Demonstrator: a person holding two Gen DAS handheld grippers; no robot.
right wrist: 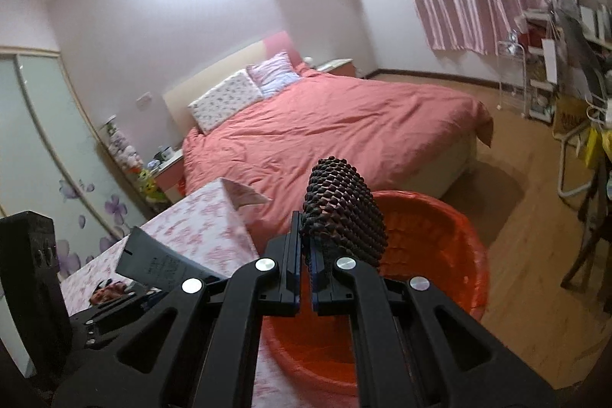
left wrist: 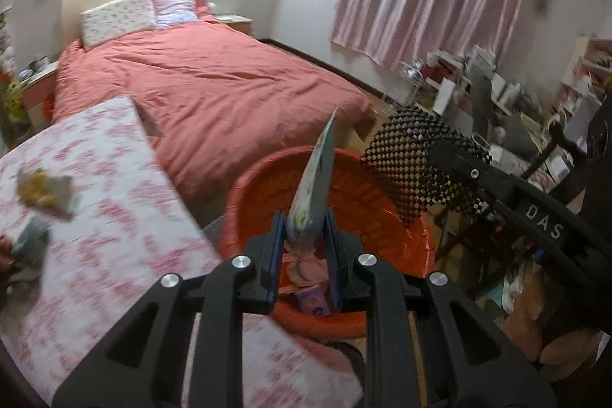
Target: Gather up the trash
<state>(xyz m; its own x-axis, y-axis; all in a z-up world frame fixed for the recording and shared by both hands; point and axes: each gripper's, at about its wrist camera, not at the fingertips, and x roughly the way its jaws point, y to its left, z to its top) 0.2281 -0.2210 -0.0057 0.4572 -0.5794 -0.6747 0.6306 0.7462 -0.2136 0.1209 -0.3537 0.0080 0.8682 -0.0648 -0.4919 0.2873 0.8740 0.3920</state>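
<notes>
So I'm hovering both grippers over the round orange plastic basin (left wrist: 382, 201) sitting beside the tabletop with the pink floral cloth (left wrist: 114, 201). The left gripper (left wrist: 304, 247) is pinching a flat pale printed wrapper (left wrist: 315, 186) that's standing up tall between its fingers, right above the basin. The right gripper (right wrist: 305, 266) is clamping tight on a black beaded mesh piece (right wrist: 344, 213), also over the basin.

What's worrying me: the wrapper is light and tall, so if I'm letting go while tilted toward the tabletop it could flutter past the basin's rim onto the floor. The mesh looks floppy and could be snagging on the fingers. There's still crumpled trash (left wrist: 42, 194) on the tabletop, well away from the basin.
</notes>
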